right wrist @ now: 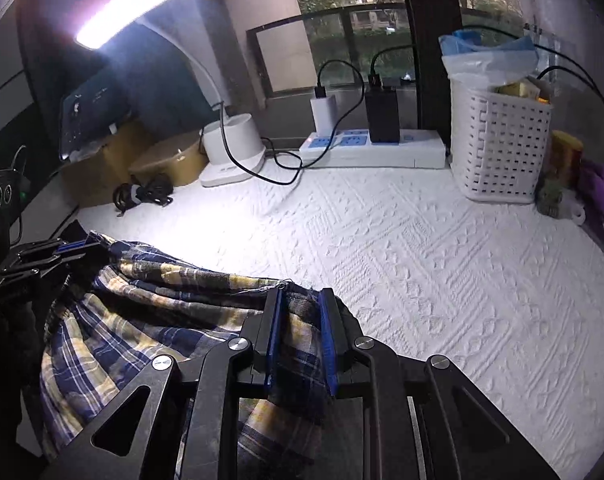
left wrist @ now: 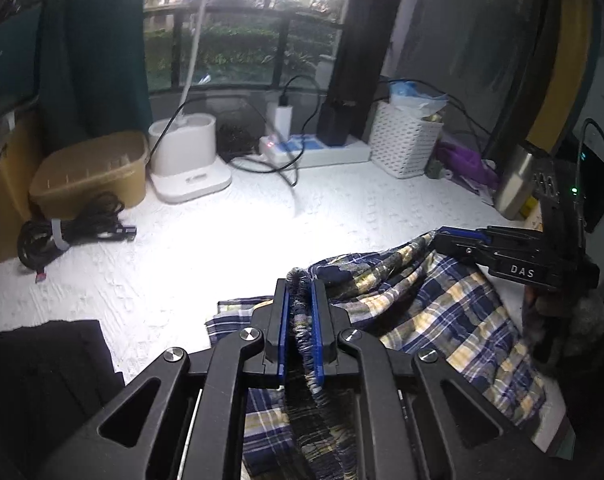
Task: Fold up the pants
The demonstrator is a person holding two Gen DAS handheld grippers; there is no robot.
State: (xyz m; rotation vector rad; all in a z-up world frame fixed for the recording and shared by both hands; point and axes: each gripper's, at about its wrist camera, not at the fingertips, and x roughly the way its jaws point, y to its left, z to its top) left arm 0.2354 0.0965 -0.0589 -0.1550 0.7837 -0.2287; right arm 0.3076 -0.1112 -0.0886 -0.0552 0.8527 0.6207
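While the left gripper [left wrist: 300, 304] pinches the stretchy waistband of the plaid pants [left wrist: 434, 312], they hang over the white bumpy table cover [left wrist: 182, 264]. From the right wrist, the right gripper [right wrist: 300, 316] squeezes bunched plaid cloth just above the cover.

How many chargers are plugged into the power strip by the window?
2. A white charger stands at the left end of the power strip; a black charger stands right of it. Others may be hidden.

Blue, yellow and white plaid pants [left wrist: 434, 312] lie bunched on the white textured counter [left wrist: 222, 264], elastic waistband [left wrist: 302, 320] raised.
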